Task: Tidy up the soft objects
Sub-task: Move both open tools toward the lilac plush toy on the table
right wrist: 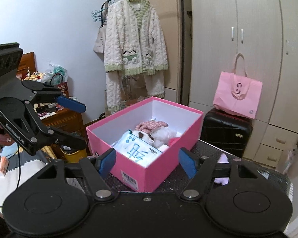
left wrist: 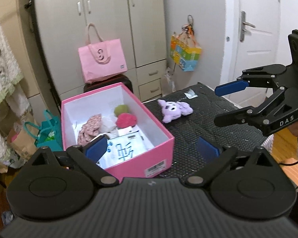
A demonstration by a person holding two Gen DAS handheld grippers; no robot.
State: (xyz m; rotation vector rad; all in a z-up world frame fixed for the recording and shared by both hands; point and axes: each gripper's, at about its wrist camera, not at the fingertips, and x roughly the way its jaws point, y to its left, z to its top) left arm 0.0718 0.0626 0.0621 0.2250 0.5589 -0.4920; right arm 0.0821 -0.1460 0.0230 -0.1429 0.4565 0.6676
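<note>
Although most of the soft things already lie in the pink box (left wrist: 117, 127), the job looks unfinished to me, because 1 purple plush toy (left wrist: 174, 110) sits out on the dark table top (left wrist: 218, 123), just beside the box's long wall. Inside the box I can make out a green pom-pom (left wrist: 121, 110), a red one (left wrist: 126, 120), a floral cloth (left wrist: 90, 129), a white tissue pack (left wrist: 125, 146) and, from the right wrist view, a white plush (right wrist: 155, 135). So I judge 1 item is left to go in, as far as I can see.

The left gripper (left wrist: 151, 148) hangs with its jaws spread wide and nothing between them; its left pad (left wrist: 95, 148) sits over the near end of the box, above the tissue pack, and its right pad (left wrist: 206, 148) over bare table, so the box's near corner falls between them. The purple toy lies ahead of these jaws and a little to their right, well clear of both pads.

The right gripper (right wrist: 147, 161) is likewise spread open and empty, touching nothing. The box stands straight ahead of its jaws, and the purple toy (right wrist: 222, 168) peeks out just behind its right finger, mostly hidden. Either gripper could reach it, I think, though the right one seems nearer.
</note>
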